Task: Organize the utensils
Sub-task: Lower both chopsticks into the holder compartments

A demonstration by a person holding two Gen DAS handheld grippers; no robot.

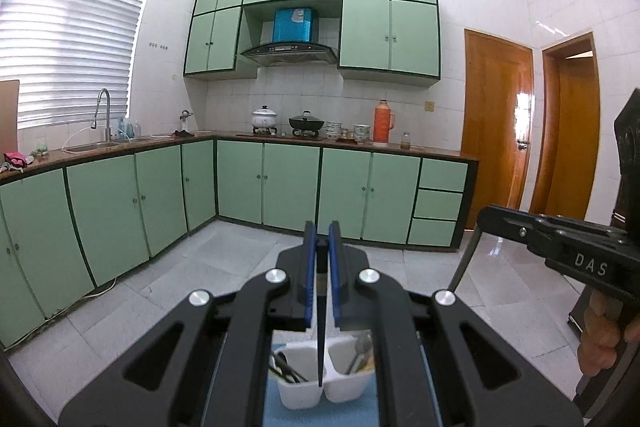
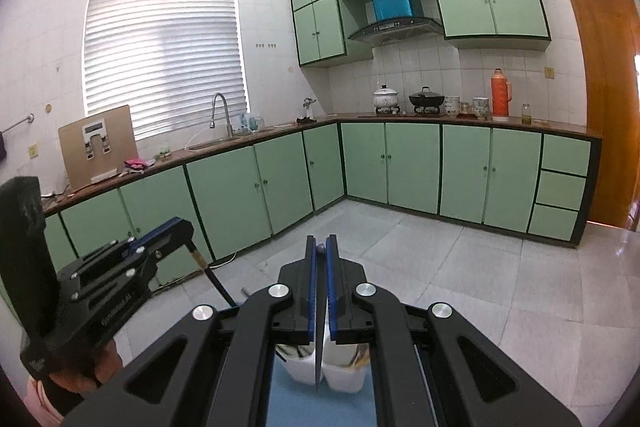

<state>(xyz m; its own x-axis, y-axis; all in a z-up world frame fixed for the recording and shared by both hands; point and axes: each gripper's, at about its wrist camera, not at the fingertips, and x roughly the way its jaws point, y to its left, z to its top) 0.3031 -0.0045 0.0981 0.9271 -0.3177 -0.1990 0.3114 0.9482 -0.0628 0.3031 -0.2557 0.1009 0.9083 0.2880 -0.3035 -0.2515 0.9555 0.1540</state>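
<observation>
Your left gripper is closed on a thin dark utensil: the blue pads pinch its upper part and the rest hangs down between them to a tip just over the white holder. From the right wrist view the same utensil shows below the left gripper, with a brassy band near the top and a dark shaft slanting down.

Your right gripper is closed too, its blue pads pressed on a slim metal utensil whose rounded end peeks out above the fingertips while the long part drops below them, toward the holder. In the left wrist view that utensil hangs as a thin rod under the right gripper.

The holder sits below both pairs of fingers, on a blue mat. It has two compartments side by side, each with utensils standing in it; what kind they are I cannot tell. Ahead of the fingers lie tiled floor and green cabinets.
</observation>
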